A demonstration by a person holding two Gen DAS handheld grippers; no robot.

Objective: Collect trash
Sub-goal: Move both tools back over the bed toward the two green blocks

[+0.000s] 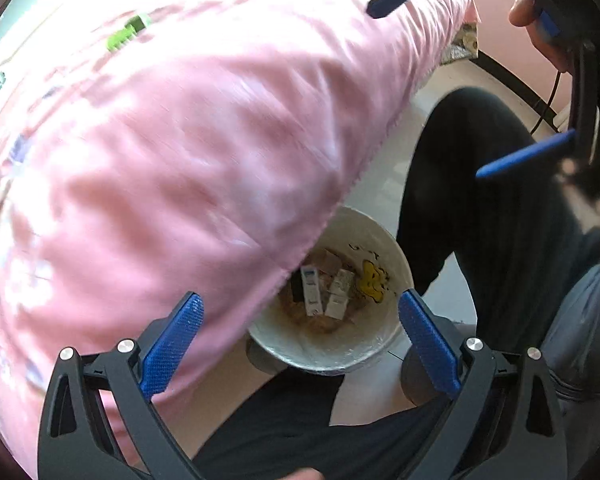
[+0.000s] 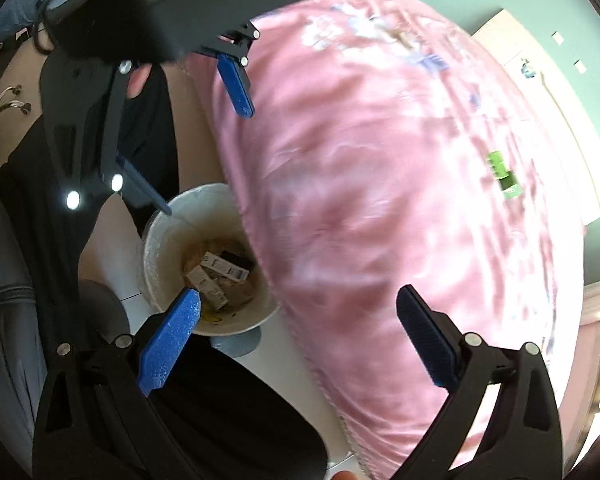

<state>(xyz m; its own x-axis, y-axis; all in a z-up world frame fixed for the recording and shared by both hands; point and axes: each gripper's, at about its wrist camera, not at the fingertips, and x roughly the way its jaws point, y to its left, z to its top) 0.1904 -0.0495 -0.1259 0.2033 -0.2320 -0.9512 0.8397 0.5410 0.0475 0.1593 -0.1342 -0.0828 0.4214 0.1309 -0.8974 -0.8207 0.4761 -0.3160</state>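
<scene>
A white trash bucket stands on the floor beside the bed, with several small cartons lying in its bottom. It also shows in the right wrist view with the cartons. My left gripper is open and empty, held above the bucket. My right gripper is open and empty, above the bucket's edge and the bed. A green box lies far off on the pink bedcover; it also shows in the right wrist view.
A pink quilt-covered bed fills most of both views and overhangs the bucket. The person's black-trousered legs stand right beside the bucket. The right gripper also appears at the top right of the left wrist view.
</scene>
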